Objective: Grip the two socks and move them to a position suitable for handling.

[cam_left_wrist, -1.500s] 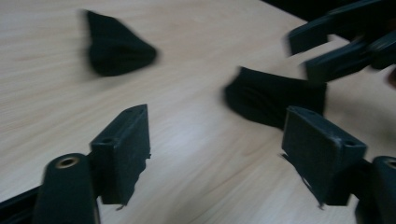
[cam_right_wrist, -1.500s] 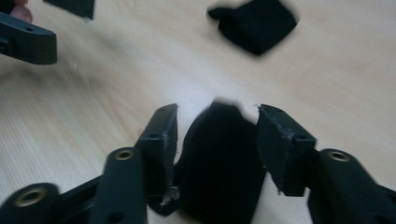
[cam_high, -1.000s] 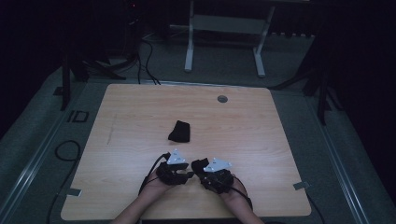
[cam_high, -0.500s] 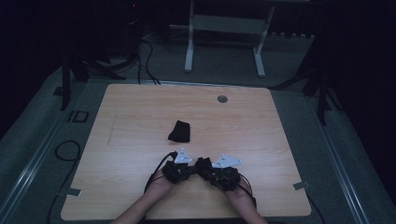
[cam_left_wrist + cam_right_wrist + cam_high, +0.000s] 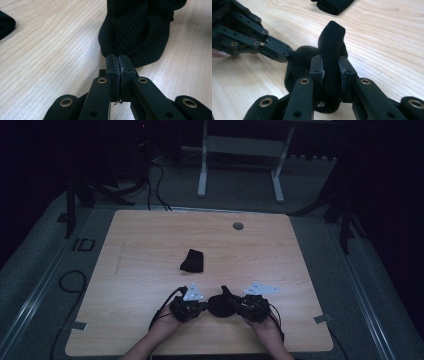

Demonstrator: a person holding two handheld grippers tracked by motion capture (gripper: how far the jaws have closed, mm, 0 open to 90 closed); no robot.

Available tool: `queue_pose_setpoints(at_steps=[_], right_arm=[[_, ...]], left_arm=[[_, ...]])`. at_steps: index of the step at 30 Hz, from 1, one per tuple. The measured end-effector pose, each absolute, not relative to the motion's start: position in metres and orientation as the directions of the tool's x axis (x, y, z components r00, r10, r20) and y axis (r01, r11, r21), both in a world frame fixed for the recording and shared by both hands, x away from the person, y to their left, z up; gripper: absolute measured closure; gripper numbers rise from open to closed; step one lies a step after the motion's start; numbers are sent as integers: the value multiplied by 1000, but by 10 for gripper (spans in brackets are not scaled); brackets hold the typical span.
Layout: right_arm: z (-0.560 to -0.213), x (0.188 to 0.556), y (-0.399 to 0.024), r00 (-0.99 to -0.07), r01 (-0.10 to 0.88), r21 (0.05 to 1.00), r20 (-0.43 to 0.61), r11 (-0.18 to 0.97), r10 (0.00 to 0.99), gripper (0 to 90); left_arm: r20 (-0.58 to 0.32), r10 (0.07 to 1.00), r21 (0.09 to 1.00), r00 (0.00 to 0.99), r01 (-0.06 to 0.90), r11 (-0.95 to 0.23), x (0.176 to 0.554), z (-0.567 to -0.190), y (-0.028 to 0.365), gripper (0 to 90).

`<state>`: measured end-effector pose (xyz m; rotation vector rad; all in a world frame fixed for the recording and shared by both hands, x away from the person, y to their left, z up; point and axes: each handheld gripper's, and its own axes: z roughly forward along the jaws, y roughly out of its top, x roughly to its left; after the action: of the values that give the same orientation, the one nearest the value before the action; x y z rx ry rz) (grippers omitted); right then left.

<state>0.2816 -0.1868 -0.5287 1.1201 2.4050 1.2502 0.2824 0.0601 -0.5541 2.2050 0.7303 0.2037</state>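
Left hand (image 5: 167, 326): in from the near edge, forearm angled up and to the right, palm cupped under the gripper body.
Left gripper (image 5: 202, 306): low over the near middle of the table, pointed right toward the other gripper; grey three-cornered plate on top, cable looped off to the left.
Left jaws: pressed together with almost no gap in the left gripper view, pinching the near edge of the black sock (image 5: 136, 32).
Right hand (image 5: 267, 332): in from the near edge, forearm angled up and to the left, fingers wrapped under the gripper body.
Right gripper (image 5: 231, 304): level with the left one, pointed left and a little far; grey plate tilted up on top.
Right jaws: narrow, just been closing, clamped on a raised fold of the sock (image 5: 332, 62) standing upright between the pads (image 5: 315, 67).
Black sock (image 5: 221, 304): bunched on the wood between the two grippers, near the near edge, ribbed knit, gripped at both ends.
Left gripper seen from the right one (image 5: 284, 56): tips buried in the sock's left side.
Second sock (image 5: 193, 261): folded, flat on the table, farther off and a little left, well apart from both grippers.
Table (image 5: 300, 250): pale wood, round grommet (image 5: 238, 226) near the far edge.
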Motion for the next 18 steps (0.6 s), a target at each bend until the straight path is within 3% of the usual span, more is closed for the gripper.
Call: queue_pose_setpoints(at_steps=[14,18], right_arm=[[-553,295,-217,-581,656,681,182,324,793,560],[-550,299,-228,-537,649,691,122,317,835,548]], left_arm=[[-125,572,697,811,482,-531,289,-566,60,880],[-123,573,696,810,482,-532,289,-566,61,880]])
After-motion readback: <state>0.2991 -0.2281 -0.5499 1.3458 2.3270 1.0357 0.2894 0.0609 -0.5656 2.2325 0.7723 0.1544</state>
